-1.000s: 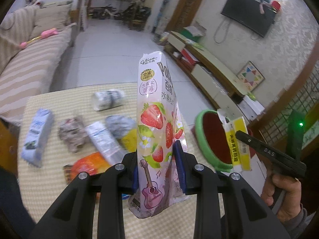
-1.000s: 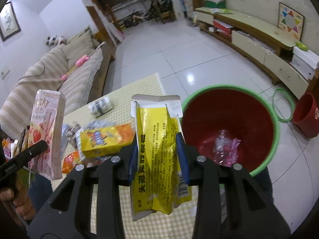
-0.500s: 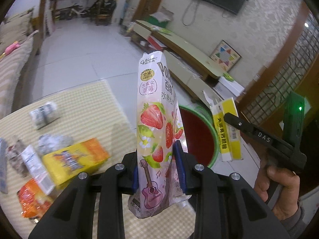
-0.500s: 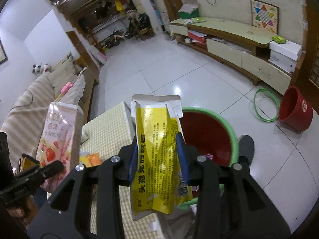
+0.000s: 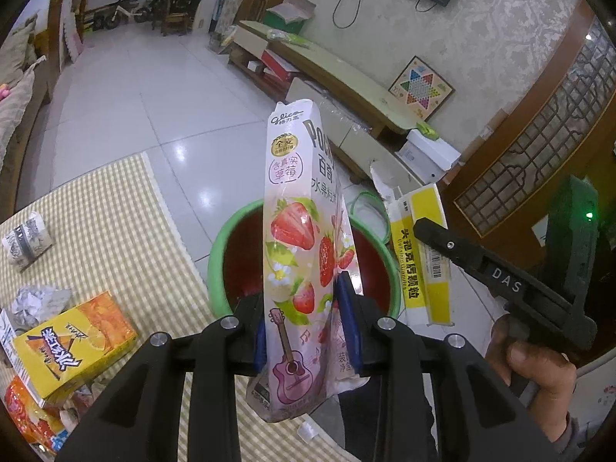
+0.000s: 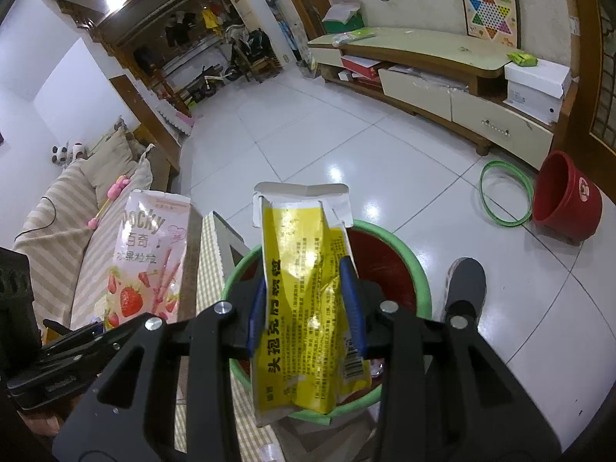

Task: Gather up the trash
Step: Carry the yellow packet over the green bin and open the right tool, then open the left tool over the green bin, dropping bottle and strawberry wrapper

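The left gripper [image 5: 306, 317] pinches the pink strawberry Pocky packet [image 5: 304, 238] upright at frame centre, in front of the green-rimmed red basin [image 5: 219, 254]. The right gripper [image 6: 304, 308] pinches the crumpled yellow box [image 6: 308, 292], likewise at centre over the basin [image 6: 421, 281]. On the checkered table [image 5: 115, 208] at lower left lies an orange-yellow carton [image 5: 73, 342].

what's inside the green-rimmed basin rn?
Green-rimmed basin: only bare red wall shows. The yellow box in the right claw covers the bottom, so contents can't be confirmed.
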{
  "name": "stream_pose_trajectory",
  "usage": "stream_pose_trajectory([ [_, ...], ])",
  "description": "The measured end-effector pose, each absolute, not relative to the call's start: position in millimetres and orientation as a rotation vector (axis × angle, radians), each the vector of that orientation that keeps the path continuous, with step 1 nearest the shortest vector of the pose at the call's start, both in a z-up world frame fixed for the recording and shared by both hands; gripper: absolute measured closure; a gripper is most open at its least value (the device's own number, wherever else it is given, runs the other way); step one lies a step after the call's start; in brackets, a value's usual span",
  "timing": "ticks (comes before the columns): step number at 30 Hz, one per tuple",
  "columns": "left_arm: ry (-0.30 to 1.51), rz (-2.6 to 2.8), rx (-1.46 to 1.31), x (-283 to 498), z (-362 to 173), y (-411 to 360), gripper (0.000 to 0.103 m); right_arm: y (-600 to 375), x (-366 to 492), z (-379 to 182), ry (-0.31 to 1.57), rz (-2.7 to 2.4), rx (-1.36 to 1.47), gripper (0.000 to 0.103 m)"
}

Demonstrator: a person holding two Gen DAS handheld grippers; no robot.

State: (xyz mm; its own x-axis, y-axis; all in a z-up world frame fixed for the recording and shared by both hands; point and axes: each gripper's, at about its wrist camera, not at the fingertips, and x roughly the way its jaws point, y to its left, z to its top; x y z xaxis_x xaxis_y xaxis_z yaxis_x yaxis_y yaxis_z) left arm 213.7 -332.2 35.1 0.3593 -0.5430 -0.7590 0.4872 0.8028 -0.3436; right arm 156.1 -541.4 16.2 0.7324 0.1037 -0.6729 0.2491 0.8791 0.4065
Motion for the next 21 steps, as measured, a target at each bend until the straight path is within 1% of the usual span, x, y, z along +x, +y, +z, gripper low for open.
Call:
stream_pose_trajectory([
  [10, 1.021, -0.661, -0.070, 222.9, 33.3, -347.7, 0.074, -545.3, 167.3, 11.0, 0.767, -0.074, 0.512, 0.066],
  [11, 1.023, -0.655, -0.073, 224.6, 32.9, -348.8, 0.063, -545.2, 169.0, 11.0, 0.771, -0.073, 0.512, 0.065],
  [12, 1.022, -0.643, -0.078, 225.6, 32.6, -348.7, 0.039, -544.3, 170.3, 10.5, 0.776, -0.071, 0.511, 0.063],
  [13, 1.017, -0.633, -0.087, 227.1, 33.5, -347.8, 0.030, -544.0, 170.1, 9.9, 0.777, -0.075, 0.507, 0.054],
  [14, 1.006, -0.620, -0.108, 227.3, 33.9, -344.6, 0.023, -543.8, 169.8, 10.0, 0.774, -0.081, 0.504, 0.041],
  [17, 1.015, -0.612, -0.135, 229.0, 30.7, -336.1, 0.020, -544.2, 167.3, 9.3, 0.767, -0.099, 0.499, 0.029],
  [18, 1.016, -0.605, -0.140, 229.1, 29.1, -332.5, 0.017, -544.2, 166.8, 8.7, 0.768, -0.103, 0.499, 0.027],
  [21, 1.019, -0.590, -0.157, 228.2, 26.1, -320.0, 0.014, -542.6, 164.7, 8.5, 0.766, -0.117, 0.494, 0.019],
])
